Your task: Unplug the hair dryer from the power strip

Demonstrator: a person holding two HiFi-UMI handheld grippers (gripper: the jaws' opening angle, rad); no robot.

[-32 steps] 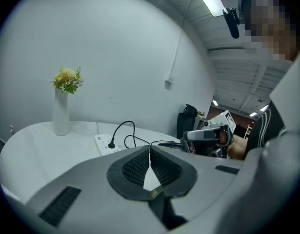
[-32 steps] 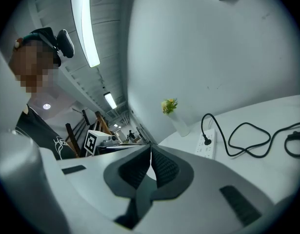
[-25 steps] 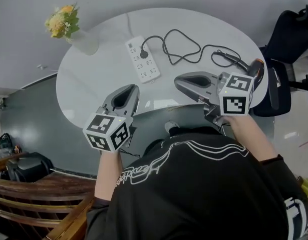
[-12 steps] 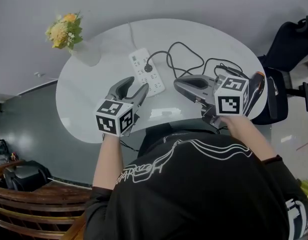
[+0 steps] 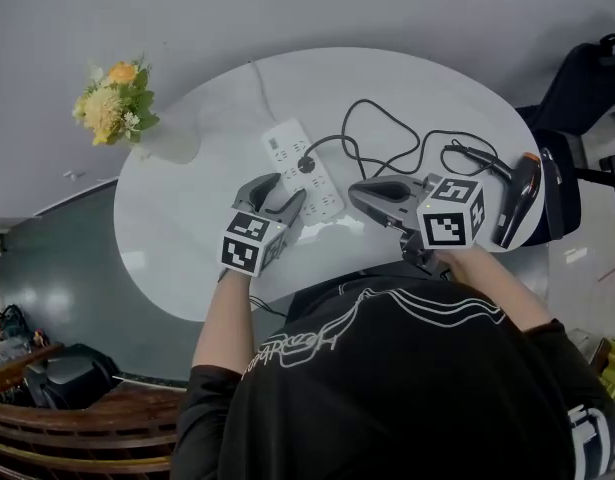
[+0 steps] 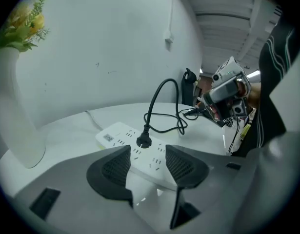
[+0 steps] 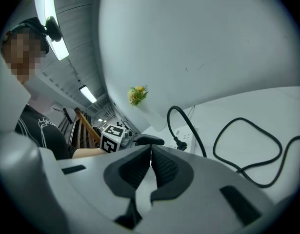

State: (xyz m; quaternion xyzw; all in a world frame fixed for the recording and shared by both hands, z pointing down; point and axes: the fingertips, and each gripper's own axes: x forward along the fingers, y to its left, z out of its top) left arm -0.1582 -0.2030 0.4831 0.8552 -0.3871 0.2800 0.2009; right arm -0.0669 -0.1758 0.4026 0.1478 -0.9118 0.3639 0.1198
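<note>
White power strip (image 5: 303, 168) at centre of table (image 5: 187, 228), black plug (image 5: 307, 165) seated in it; hair dryer (image 5: 517, 200) at the 3 o'clock edge. Left gripper (image 5: 285, 188), jaws just opened wide, frames the strip's 6 o'clock end, pads not pressing. Right gripper (image 5: 359, 193) jaws together, empty. Strip's label (image 6: 108, 137) is illegible.

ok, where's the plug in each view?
Head view: plug near centre, midway along the strip.
Left gripper view: plug centre, just below the middle, in the strip.
Right gripper view: plug right of centre, at the foot of the arching cord.
Shared landmark: flowers.
</note>
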